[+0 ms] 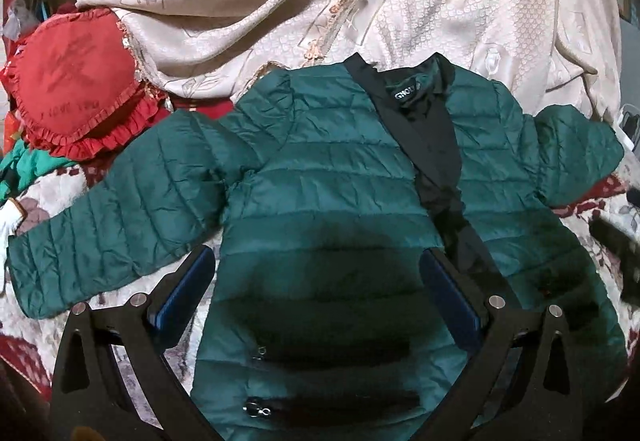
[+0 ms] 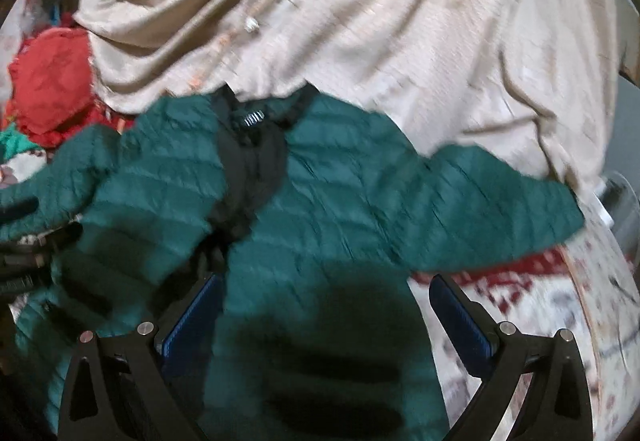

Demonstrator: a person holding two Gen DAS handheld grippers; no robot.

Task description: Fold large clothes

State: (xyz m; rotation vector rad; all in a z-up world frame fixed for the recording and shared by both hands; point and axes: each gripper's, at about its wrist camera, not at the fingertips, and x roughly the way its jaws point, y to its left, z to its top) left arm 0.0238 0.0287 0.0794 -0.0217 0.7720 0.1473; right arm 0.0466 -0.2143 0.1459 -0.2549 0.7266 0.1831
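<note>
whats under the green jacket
The green jacket lies spread on a floral bedspread in white and red, which shows around its sleeves. A beige cloth is heaped behind its collar. Whatever lies directly beneath the jacket's body is covered.

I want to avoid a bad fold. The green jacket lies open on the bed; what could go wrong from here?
1. The green quilted puffer jacket is slippery and puffy; the open left tool may pinch only one layer.
2. Its front lies open, black lining showing, so the fold may come out uneven.
3. The beige patterned cloth touches the collar and could snag.
</note>
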